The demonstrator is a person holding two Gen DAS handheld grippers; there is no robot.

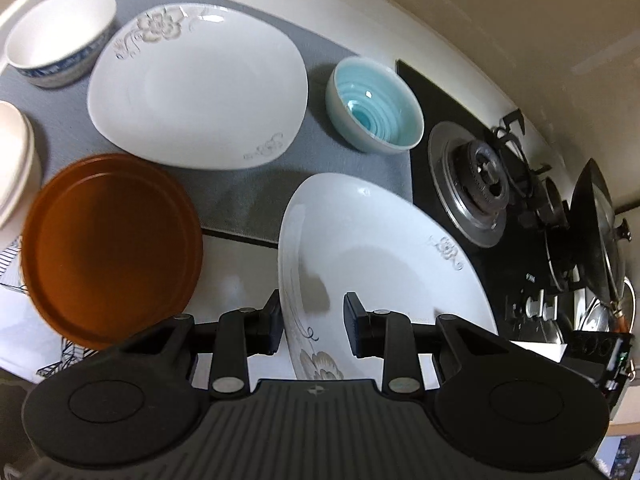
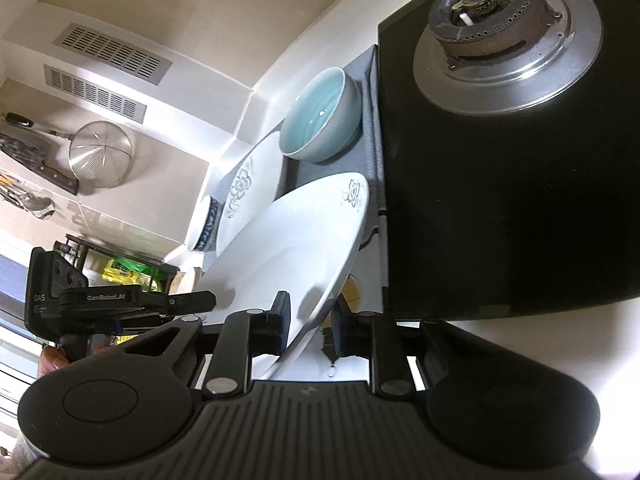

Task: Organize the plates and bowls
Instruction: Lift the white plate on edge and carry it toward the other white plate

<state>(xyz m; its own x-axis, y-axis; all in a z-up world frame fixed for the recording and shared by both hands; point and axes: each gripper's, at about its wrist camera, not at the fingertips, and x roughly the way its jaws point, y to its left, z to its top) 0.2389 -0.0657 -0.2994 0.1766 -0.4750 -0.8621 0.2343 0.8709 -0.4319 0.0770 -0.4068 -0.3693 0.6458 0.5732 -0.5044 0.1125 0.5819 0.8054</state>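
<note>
A white square-ish plate with grey flower print (image 1: 380,248) (image 2: 288,248) hangs tilted above the counter, held at two sides. My left gripper (image 1: 316,322) is shut on its near rim, one pad under and one over. My right gripper (image 2: 310,322) is shut on another edge of the same plate. A matching flowered plate (image 1: 196,88) (image 2: 252,184) lies flat on the grey mat (image 1: 240,200). Beside it stand a teal bowl (image 1: 374,106) (image 2: 320,120) and a white bowl with blue pattern (image 1: 60,36) (image 2: 206,228). Stacked orange plates (image 1: 108,244) sit at the left.
Cream dishes (image 1: 12,160) poke in at the far left edge. A black gas hob with a burner (image 1: 468,184) (image 2: 508,40) borders the mat on the right, with a lidded wok (image 1: 600,232) beyond it. A strainer (image 2: 100,156) hangs on the wall.
</note>
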